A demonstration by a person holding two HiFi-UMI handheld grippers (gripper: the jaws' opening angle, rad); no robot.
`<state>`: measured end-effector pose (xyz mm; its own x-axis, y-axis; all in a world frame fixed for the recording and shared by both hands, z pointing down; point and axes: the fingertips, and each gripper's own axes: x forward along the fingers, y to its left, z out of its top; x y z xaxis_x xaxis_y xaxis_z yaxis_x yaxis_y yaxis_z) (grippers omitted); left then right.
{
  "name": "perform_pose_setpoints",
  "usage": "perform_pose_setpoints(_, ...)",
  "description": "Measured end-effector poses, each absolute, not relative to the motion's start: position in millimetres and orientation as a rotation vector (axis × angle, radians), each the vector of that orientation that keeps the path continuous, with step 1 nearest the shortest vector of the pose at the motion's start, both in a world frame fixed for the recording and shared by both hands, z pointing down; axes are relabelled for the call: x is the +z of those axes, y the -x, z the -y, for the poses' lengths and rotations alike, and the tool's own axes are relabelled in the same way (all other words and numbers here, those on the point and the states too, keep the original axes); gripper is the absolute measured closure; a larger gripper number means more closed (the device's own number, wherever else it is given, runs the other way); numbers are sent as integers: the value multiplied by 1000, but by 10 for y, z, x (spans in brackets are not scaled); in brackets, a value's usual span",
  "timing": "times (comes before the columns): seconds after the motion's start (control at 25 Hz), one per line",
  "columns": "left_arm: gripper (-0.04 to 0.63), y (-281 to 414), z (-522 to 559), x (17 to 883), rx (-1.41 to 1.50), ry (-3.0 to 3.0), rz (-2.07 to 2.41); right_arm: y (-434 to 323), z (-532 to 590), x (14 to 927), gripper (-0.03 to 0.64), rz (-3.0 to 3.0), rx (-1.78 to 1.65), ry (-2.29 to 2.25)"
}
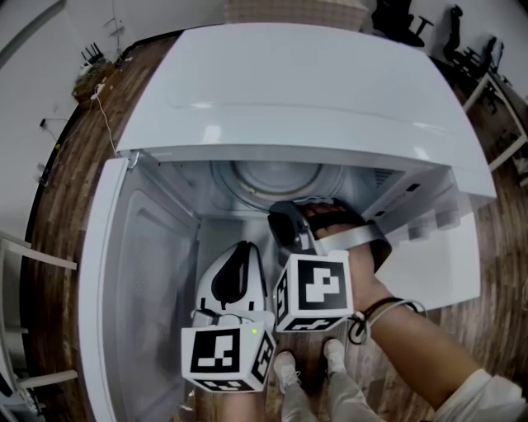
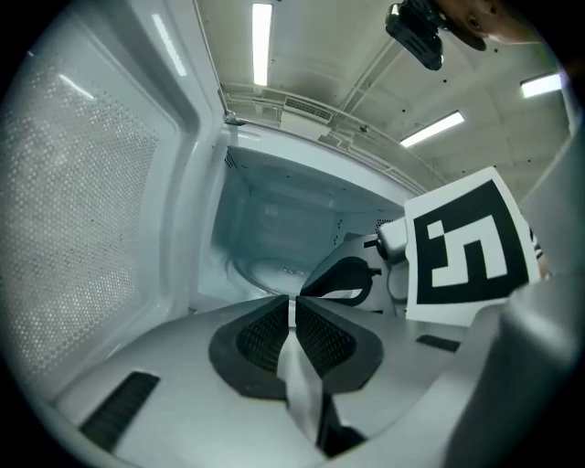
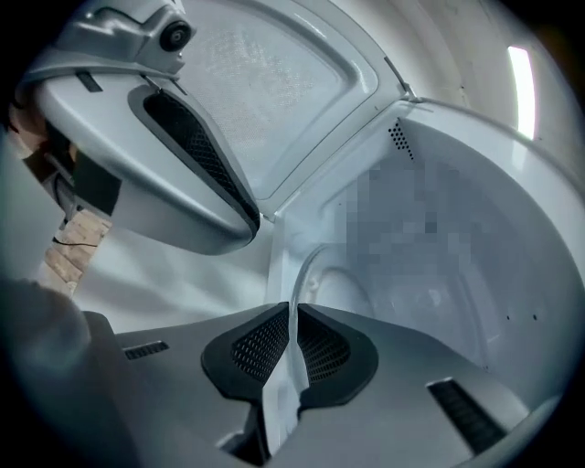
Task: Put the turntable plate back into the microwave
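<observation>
Wooden floor (image 1: 58, 198) lies all around. Just below the left tool (image 1: 241, 249) is a pair of light shoes (image 1: 285, 369). Far beyond it to the left sits what may be a router (image 1: 92, 72), trailing a white cable (image 1: 107, 124). Far beyond to the right stand black office chairs (image 1: 400, 18). Strip lights (image 2: 261, 41) hang overhead.

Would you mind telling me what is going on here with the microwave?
A person with a gripper in each hand is working at an open microwave. The right gripper reaches into the cavity, its jaws closed on the front rim of the glass plate, which is already inside. The left gripper hangs shut and empty just outside, near the open door.
</observation>
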<state>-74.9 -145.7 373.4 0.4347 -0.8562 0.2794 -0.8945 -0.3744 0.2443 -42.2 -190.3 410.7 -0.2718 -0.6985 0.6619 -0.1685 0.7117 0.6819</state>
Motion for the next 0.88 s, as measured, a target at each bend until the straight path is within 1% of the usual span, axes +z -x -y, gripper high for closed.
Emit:
perform_pose_setpoints(0.36, 572, 974, 1448, 3697, 108, -2286, 1541, 650, 2002, 4124, 565, 1865, -603, -683)
perform_pose_setpoints(0.52, 572, 967, 1488, 3685, 103, -2288, 1540, 692, 1892, 4002, 563, 1964, -605, -680)
perform_pose_setpoints(0.64, 572, 924, 1514, 3661, 92, -2296, 1534, 479, 1808, 3899, 523, 1963, -580, -713)
perform_pose_setpoints(0.76, 572, 860, 1524, 3658, 89, -2307, 1519, 104, 1835, 3993, 523, 1781, -617, -701)
perform_pose_setpoints(0.88, 572, 814, 1530, 3663, 89, -2311, 1510, -32, 1850, 4077, 523, 1708, -629, -669)
